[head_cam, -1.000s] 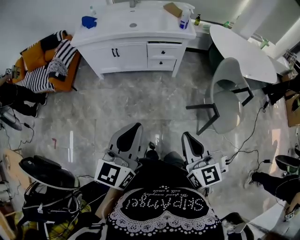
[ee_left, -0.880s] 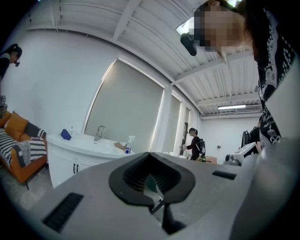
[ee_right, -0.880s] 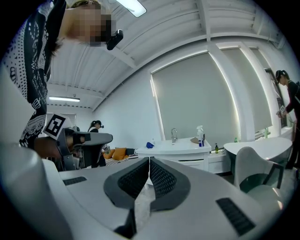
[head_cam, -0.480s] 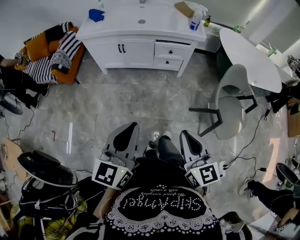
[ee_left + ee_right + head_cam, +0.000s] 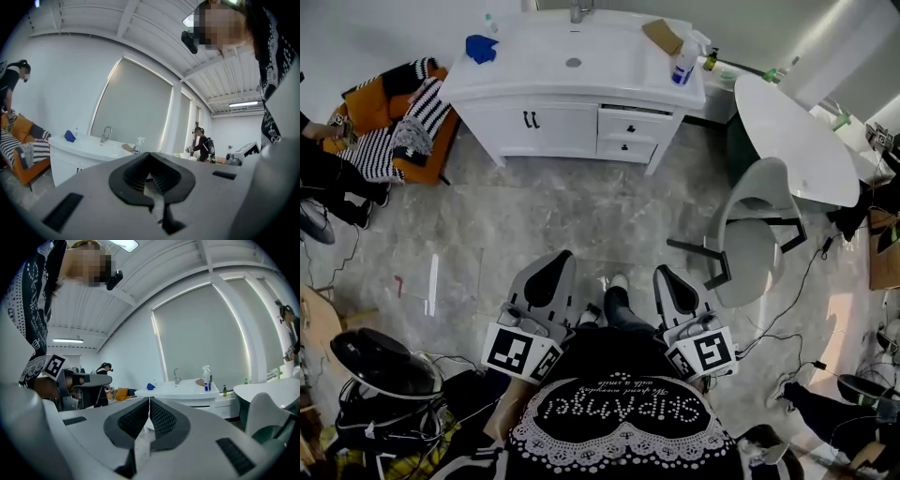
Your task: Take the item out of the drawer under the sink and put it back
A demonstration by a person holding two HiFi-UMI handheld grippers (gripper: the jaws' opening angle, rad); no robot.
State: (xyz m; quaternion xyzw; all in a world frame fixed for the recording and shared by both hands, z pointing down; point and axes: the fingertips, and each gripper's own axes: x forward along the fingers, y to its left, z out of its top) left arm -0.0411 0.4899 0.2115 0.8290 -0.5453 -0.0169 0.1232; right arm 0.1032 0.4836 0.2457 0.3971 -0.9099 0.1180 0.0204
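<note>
Drawer (image 5: 628, 125) shut, in vanity (image 5: 544, 117) right of sink (image 5: 573, 63); item unseen inside | lies well apart, straight ahead of both claws | right claw (image 5: 660, 271) closed, empty, likely on the drawer's side | left claw (image 5: 564, 254) closed, empty

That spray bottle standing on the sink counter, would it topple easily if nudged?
Probably: the spray bottle is tall and narrow, standing upright near the right edge of the counter. It looks plastic, so likely light and not fragile; how full it is cannot be told.
</note>
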